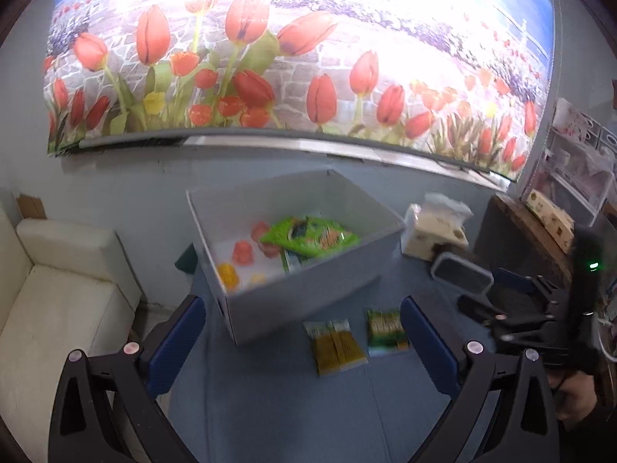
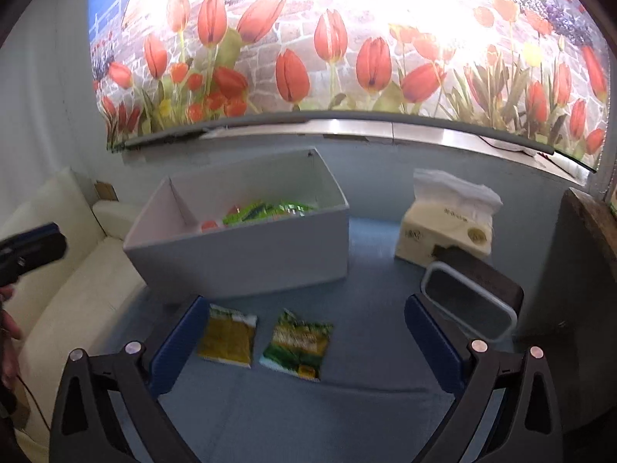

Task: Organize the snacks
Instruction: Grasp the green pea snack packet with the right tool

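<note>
Two flat snack packets on blue tabletop [image 2: 347, 416] before you: yellow packet [image 2: 228, 337] beside green packet [image 2: 297, 345], apart, both just in front of white box [image 2: 246, 254]. Box rigid, open-topped; holds glossy green bag [image 1: 310, 236] and small red and yellow pieces. Right of box: soft tissue pack [image 2: 447, 227], rounded-rim dark container [image 2: 468, 305]. Your left gripper [image 1: 304, 341] jaws apart, empty. Right gripper [image 2: 304, 341] jaws apart, empty. Cream sofa [image 1: 58, 301] left.

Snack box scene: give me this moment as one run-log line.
left gripper: open, empty | right gripper: open, empty | white box: holds green bag | yellow packet, green packet: on table
</note>
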Action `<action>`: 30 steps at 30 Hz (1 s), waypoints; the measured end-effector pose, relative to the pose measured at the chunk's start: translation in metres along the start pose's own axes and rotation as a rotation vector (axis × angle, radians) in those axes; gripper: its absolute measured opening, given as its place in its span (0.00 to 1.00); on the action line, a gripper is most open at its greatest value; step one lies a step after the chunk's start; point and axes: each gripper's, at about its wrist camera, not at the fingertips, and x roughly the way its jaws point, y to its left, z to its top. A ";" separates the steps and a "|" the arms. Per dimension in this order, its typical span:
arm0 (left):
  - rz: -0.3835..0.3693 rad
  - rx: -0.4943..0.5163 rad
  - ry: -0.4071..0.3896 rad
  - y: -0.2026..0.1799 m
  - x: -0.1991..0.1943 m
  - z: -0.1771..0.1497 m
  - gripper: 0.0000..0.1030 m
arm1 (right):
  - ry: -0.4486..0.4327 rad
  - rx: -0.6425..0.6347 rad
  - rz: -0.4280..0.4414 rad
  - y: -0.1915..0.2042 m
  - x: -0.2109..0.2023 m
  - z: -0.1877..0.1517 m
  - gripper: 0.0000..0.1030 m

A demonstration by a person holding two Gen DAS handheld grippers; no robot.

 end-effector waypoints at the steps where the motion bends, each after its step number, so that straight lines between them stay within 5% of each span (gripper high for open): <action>1: -0.010 0.010 0.007 -0.006 -0.005 -0.013 1.00 | 0.026 -0.003 -0.003 0.000 0.004 -0.012 1.00; 5: -0.018 -0.008 0.057 -0.022 -0.021 -0.067 1.00 | 0.112 0.038 -0.021 -0.005 0.036 -0.045 1.00; 12: -0.001 -0.018 0.104 -0.037 -0.032 -0.124 1.00 | 0.203 0.093 -0.075 -0.008 0.113 -0.042 1.00; 17: -0.015 -0.014 0.122 -0.038 -0.029 -0.130 1.00 | 0.247 0.082 -0.083 -0.001 0.145 -0.038 0.98; 22: -0.003 -0.032 0.130 -0.033 -0.022 -0.130 1.00 | 0.245 0.008 -0.096 0.011 0.156 -0.040 0.69; 30: 0.002 -0.036 0.142 -0.028 0.008 -0.122 1.00 | 0.220 0.045 -0.056 -0.005 0.132 -0.049 0.62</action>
